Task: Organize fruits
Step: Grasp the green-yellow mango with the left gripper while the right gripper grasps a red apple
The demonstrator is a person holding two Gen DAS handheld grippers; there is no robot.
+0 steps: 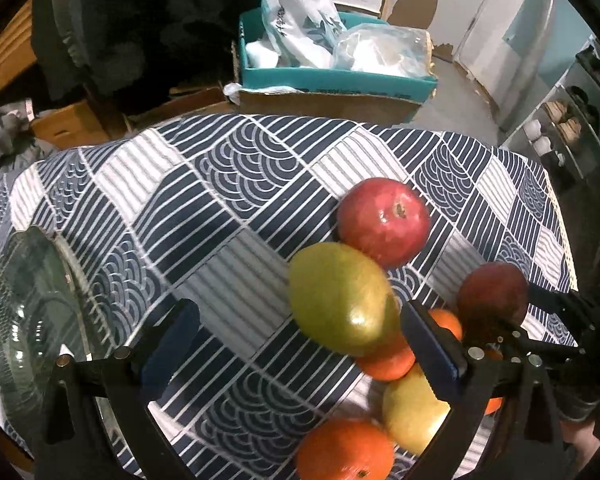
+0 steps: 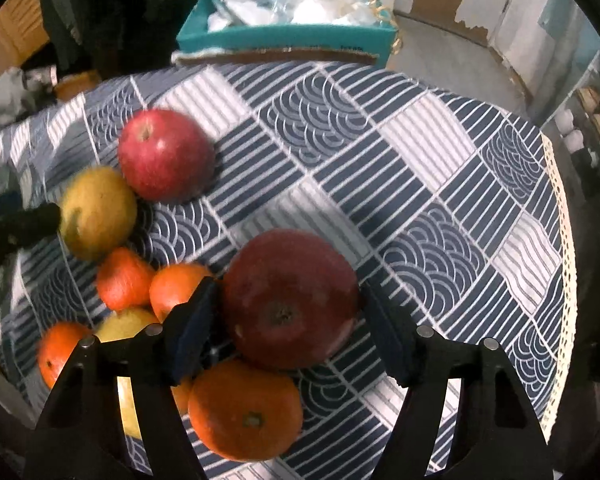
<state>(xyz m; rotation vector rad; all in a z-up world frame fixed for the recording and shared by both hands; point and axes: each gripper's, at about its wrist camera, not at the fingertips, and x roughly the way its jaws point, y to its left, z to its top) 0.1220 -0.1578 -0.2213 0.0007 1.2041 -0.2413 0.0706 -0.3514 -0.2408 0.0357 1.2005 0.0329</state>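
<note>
Fruit lies clustered on the blue patterned tablecloth (image 1: 228, 208). In the left wrist view my left gripper (image 1: 300, 344) is open; a green-yellow mango (image 1: 340, 300) sits against its right finger, beside a red apple (image 1: 384, 220), oranges (image 1: 344, 452) and a yellow pear (image 1: 412, 412). A glass bowl (image 1: 24, 320) stands at the left. My right gripper (image 2: 288, 332) has its fingers around a dark red apple (image 2: 288, 296), which also shows in the left wrist view (image 1: 492, 296); I cannot tell if it grips it. An orange (image 2: 244, 412) lies below it.
A teal box (image 1: 332, 76) with white bags stands behind the table on cardboard. The table's right edge has lace trim (image 2: 560, 240). Shelves (image 1: 564, 120) stand at the far right. Another red apple (image 2: 164, 156), a mango (image 2: 96, 212) and oranges (image 2: 124, 280) lie left of my right gripper.
</note>
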